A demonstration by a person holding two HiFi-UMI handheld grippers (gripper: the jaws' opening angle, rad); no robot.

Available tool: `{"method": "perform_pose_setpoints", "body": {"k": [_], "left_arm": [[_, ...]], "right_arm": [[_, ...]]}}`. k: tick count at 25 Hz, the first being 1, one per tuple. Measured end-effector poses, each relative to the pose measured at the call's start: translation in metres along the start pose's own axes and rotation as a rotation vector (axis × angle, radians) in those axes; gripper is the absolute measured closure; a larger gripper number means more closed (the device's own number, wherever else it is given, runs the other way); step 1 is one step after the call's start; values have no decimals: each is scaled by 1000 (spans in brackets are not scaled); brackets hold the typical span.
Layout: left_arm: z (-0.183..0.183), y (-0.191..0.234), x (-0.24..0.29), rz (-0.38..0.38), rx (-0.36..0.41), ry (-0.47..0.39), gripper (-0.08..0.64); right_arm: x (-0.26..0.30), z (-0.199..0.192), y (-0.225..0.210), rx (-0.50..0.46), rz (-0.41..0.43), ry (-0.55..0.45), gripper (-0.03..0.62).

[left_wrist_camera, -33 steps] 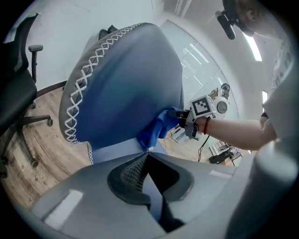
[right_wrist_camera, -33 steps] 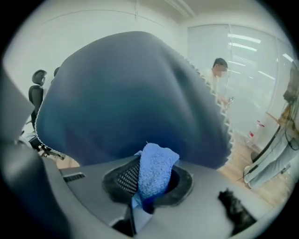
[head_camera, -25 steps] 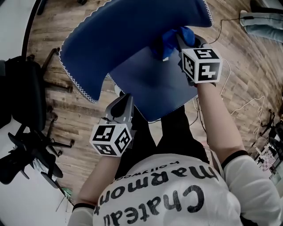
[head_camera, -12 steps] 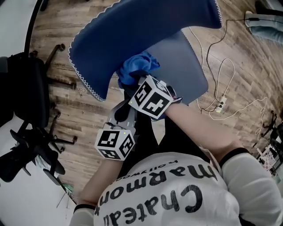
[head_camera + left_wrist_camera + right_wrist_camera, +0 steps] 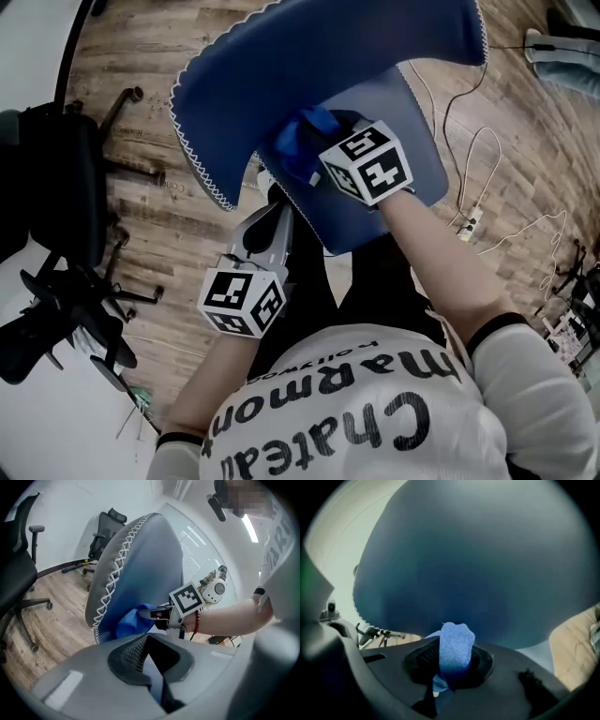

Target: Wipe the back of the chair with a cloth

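Shirt [image 5: 356, 412] print partly reads "Chatea", "maRmon". Right gripper [image 5: 314, 155] clamps the blue cloth [image 5: 292, 141] against the chair back [image 5: 309, 66], now further right than earlier. Left gripper [image 5: 275, 214] nearer, jaws together, empty.

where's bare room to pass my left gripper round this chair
Bare wood floor lies between the blue white-stitched chair back and the black office chair. Crowded: the right gripper holding the blue cloth low on that back, and white cables right of it.
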State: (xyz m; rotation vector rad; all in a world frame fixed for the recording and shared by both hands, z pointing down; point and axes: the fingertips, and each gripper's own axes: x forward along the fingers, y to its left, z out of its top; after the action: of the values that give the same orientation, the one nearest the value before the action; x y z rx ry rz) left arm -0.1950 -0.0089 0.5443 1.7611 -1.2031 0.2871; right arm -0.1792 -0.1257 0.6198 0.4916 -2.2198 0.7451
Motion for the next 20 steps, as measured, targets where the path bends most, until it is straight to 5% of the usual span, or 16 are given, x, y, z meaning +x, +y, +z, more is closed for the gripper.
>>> {"method": "perform_pose_setpoints", "body": {"k": [13,20], "left_arm": [[7,-39,15,-51,104,59,552],[31,-93,46,-26,149,1,552]], "right_arm": [[-121,24,-169,270,-455,-223,538],[-217,30,-178,241,-504,-367,537]]}}
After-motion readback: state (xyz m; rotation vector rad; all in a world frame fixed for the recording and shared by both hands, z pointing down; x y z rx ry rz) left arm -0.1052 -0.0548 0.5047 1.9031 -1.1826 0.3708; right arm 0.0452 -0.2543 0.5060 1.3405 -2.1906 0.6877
